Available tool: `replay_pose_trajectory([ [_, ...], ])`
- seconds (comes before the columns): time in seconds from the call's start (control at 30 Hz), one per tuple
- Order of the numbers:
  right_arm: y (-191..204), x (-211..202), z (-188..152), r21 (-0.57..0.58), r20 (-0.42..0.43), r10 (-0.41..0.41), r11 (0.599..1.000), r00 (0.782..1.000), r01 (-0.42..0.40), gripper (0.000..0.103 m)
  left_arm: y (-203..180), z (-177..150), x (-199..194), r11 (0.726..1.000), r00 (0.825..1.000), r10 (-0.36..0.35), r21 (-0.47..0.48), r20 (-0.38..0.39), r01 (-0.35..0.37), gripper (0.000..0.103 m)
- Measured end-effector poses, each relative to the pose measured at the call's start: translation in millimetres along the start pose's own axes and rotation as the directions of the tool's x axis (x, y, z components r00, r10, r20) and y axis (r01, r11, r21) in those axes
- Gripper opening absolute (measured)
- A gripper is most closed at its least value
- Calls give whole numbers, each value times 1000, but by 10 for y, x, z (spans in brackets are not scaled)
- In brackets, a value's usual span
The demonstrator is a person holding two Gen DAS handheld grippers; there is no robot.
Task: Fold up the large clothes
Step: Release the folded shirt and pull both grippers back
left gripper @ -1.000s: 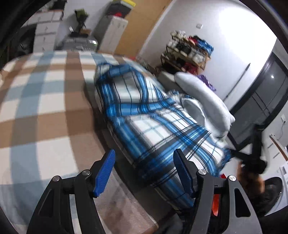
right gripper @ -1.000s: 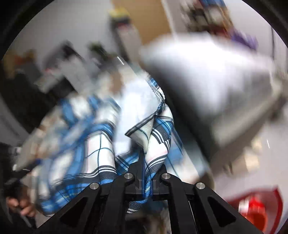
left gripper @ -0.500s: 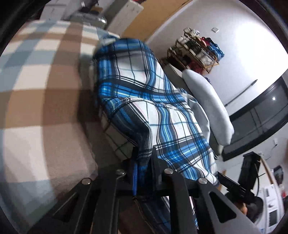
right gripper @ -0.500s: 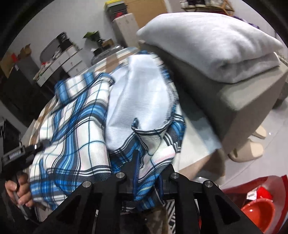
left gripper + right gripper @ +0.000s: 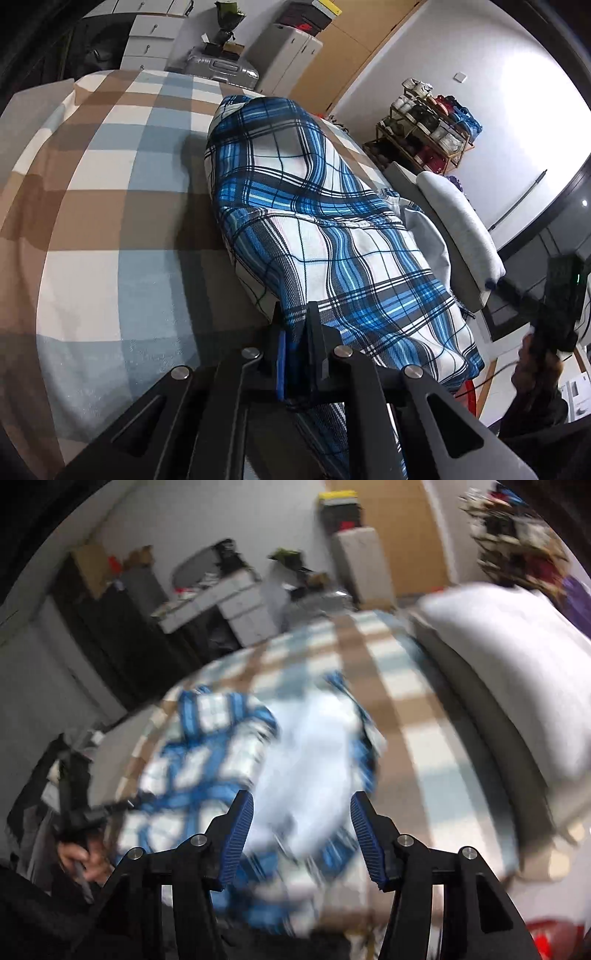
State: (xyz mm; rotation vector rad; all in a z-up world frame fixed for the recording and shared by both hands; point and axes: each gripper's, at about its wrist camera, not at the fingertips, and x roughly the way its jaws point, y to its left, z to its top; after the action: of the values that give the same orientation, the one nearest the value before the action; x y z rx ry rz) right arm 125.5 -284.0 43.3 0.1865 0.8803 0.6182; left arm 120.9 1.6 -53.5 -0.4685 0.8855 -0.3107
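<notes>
While it lies lengthwise on the bed [image 5: 110,206], the plaid garment [image 5: 317,236] reads as woven cloth in blue, white and black check, rumpled into a long rounded heap with a seam across its middle. Its near edge is pinched between the pressed-together fingers of the left gripper [image 5: 293,354]. Bed cover: large soft checks of tan, pale blue and cream. Right gripper [image 5: 301,834]: ribbed blue pads on black arms, fingers spread wide, holding nothing, poised over the garment's pale plain inner side [image 5: 310,746]. Beside the bed, a grey folded blanket [image 5: 461,221]; beyond it, a wooden rack of shoes [image 5: 428,133]. Right wrist view is motion-blurred, so cloth detail there is indistinct.
</notes>
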Motion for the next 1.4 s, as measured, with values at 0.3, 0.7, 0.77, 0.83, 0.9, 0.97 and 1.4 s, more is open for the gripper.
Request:
replay_pose_trajectory([
  [0.3,109,1439,387,107,-230,82,992,970,-59,32,54,-33,-512,1000,988,11,-24,151,-8,42],
  [0.7,-111,471,182,-1,66,-132,991,989,133,8,72,160,-516,1000,977,-7,25,213,2,42],
  [0.77,-479,745,67,147,-67,-138,978,988,146,8,28,195,-416,999,982,-21,45,186,13,42],
  [0.83,-570,697,43,182,-33,-95,978,995,100,9,-40,234,-307,998,988,-16,67,154,6,42],
  [0.9,-509,579,95,156,13,-63,986,998,61,9,-106,229,-279,996,990,-17,92,143,3,42],
  [0.97,-422,445,196,132,47,-2,991,999,-4,8,-162,221,-253,993,990,-25,113,136,10,42],
  [1.4,-826,807,216,268,-73,-7,963,997,26,21,-460,41,-78,978,998,-58,201,38,49,42],
])
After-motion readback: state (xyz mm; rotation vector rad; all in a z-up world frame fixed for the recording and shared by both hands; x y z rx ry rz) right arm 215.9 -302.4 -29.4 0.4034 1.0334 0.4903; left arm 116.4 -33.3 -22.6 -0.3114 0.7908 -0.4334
